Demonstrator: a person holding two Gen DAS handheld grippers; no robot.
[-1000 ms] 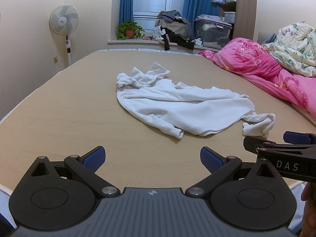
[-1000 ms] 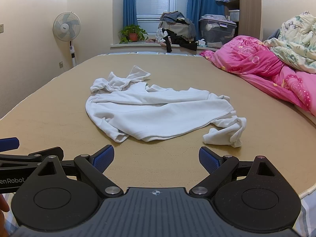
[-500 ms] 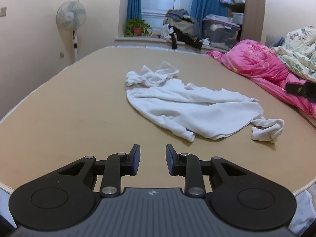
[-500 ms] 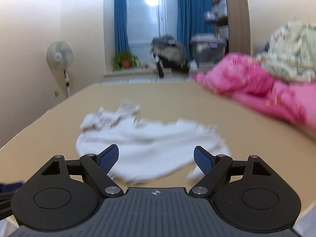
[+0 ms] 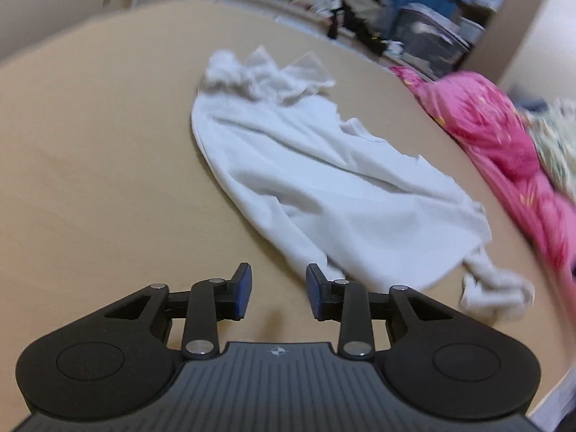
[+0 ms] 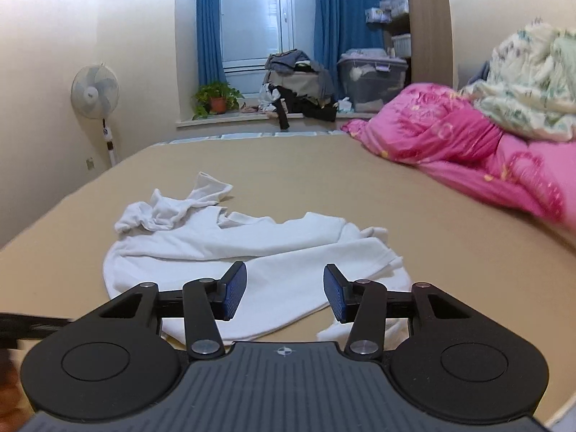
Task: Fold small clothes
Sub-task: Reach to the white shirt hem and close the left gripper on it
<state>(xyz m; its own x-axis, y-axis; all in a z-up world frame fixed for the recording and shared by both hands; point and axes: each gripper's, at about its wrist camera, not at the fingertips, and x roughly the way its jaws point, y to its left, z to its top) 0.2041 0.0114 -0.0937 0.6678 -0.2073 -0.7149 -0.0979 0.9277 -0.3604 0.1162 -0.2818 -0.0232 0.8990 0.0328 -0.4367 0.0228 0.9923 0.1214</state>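
Note:
A crumpled white garment (image 5: 324,180) lies spread on the tan bed surface (image 5: 90,180), with bunched sleeves at its far left and near right ends. My left gripper (image 5: 276,293) is open and empty, hovering just before the garment's near hem. In the right wrist view the same garment (image 6: 252,244) lies under and ahead of my right gripper (image 6: 284,297), which is open and empty above the garment's near edge.
A pink quilt (image 6: 468,151) and a floral duvet (image 6: 522,90) are piled along the right side. A standing fan (image 6: 95,97), a potted plant (image 6: 216,99), a clothes pile (image 6: 298,86) and a storage bin (image 6: 374,79) stand beyond the bed's far end.
Both grippers have moved forward toward the garment. The left gripper tilted down and its jaws narrowed from wide, then reopened slightly. The right gripper's jaws narrowed but remain open.

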